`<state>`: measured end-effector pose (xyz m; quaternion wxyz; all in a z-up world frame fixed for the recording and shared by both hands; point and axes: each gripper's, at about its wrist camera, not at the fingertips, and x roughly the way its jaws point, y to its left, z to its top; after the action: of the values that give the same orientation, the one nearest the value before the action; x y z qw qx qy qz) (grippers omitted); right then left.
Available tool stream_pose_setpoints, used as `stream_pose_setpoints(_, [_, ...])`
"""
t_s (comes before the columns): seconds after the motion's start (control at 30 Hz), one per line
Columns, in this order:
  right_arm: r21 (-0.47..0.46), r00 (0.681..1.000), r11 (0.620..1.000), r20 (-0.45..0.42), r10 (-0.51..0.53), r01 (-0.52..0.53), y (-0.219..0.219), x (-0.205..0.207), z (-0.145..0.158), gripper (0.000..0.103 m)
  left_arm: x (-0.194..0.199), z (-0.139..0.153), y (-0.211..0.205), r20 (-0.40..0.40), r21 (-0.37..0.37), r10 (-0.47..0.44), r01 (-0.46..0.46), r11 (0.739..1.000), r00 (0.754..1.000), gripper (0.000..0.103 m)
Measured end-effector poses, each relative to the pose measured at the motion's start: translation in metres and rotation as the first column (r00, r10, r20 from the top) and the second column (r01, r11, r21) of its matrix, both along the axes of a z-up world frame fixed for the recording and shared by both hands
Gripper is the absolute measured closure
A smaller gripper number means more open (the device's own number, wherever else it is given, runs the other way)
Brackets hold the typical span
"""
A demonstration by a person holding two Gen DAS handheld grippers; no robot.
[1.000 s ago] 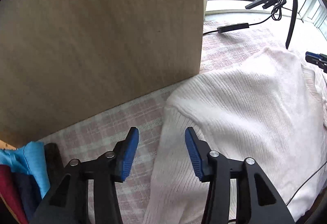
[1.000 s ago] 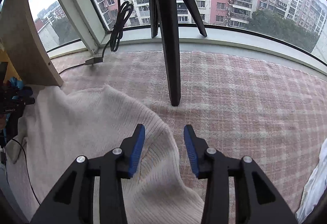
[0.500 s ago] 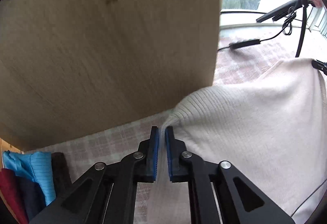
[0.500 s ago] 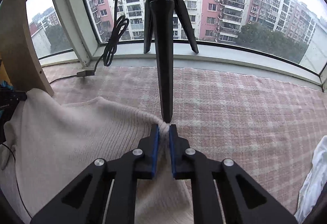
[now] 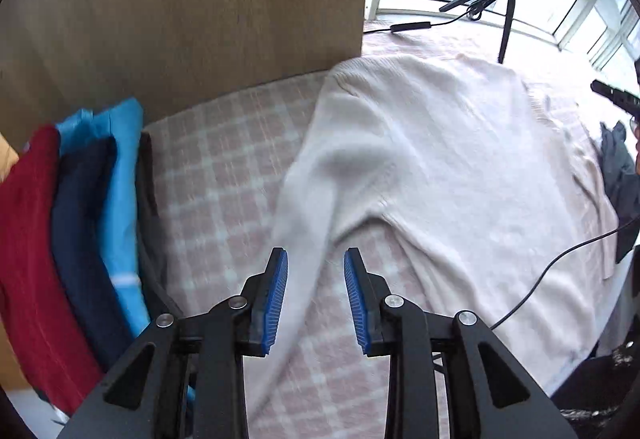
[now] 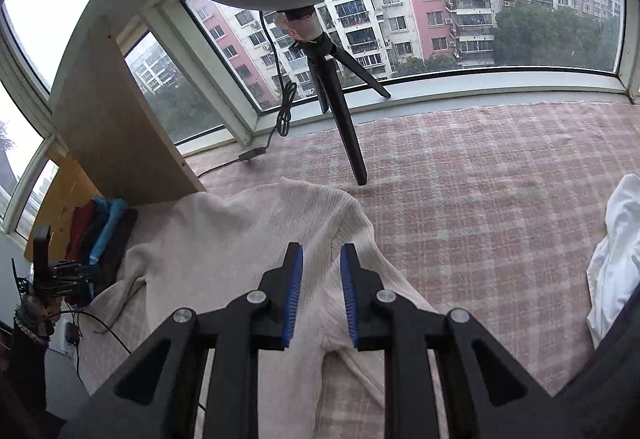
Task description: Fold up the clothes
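Item: cream ribbed knit sweater (image 5: 432, 159), 1 pc, long-sleeved. Lies spread flat on pink-and-white plaid cover (image 5: 224, 167), shoulders toward window end, body running back toward near edge. Left-side sleeve (image 5: 304, 239) bent down from shoulder, lying loose on cover alongside body, soft rumple at bend. Right-side sleeve (image 6: 340, 319) likewise angled down off shoulder, w/ fold crease low down. Upper edge slightly humped, not smoothed. Not yet folded. Stack of folded garments (image 5: 72, 239) (red, navy, light blue, dark) stands on edge just beside, apart from sweater
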<state>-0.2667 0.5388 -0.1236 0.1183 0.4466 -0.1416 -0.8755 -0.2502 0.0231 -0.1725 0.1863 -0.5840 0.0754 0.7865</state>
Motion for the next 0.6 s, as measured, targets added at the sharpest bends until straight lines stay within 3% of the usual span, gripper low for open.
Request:
stream_pose_setpoints(0.07, [0.01, 1.0, 1.0, 0.005, -0.009, 0.009, 0.004, 0.026, 0.008, 0.083, -0.004, -0.015, 0.013, 0.059, 0.055, -0.011, 0.008, 0.998, 0.998, 0.075])
stream_pose_setpoints(0.13, [0.005, 0.999, 1.0, 0.039, -0.01, 0.01, 0.002, 0.043, -0.001, 0.083, 0.015, -0.035, 0.037, 0.091, 0.053, -0.039, 0.034, 0.998, 0.995, 0.075])
stream_pose_setpoints(0.2, [-0.001, 0.996, 1.0, 0.089, -0.013, 0.013, -0.002, 0.056, -0.017, 0.083, 0.023, -0.054, 0.055, 0.121, 0.084, -0.035, 0.025, 0.996, 0.992, 0.075])
stream_pose_setpoints(0.4, [-0.014, 0.983, 1.0, 0.181, 0.013, -0.01, -0.014, 0.082, -0.065, 0.083, 0.023, -0.074, 0.076, 0.133, 0.087, 0.005, -0.016, 0.996, 0.991, 0.076])
stream_pose_setpoints(0.43, [-0.024, 0.982, 1.0, 0.188, 0.013, -0.009, -0.014, 0.086, -0.069, 0.083, 0.023, -0.074, 0.078, 0.122, 0.083, 0.011, -0.021, 0.996, 0.993, 0.078])
stream_pose_setpoints(0.5, [-0.027, 0.981, 1.0, 0.195, 0.012, -0.006, -0.014, 0.092, -0.074, 0.083, 0.028, -0.076, 0.084, 0.101, 0.078, -0.007, -0.001, 0.997, 0.995, 0.096])
stream_pose_setpoints(0.6, [-0.018, 0.981, 1.0, 0.196, 0.009, -0.006, -0.013, 0.099, -0.076, 0.083, 0.035, -0.073, 0.082, 0.07, 0.053, 0.012, -0.016, 0.998, 0.997, 0.097])
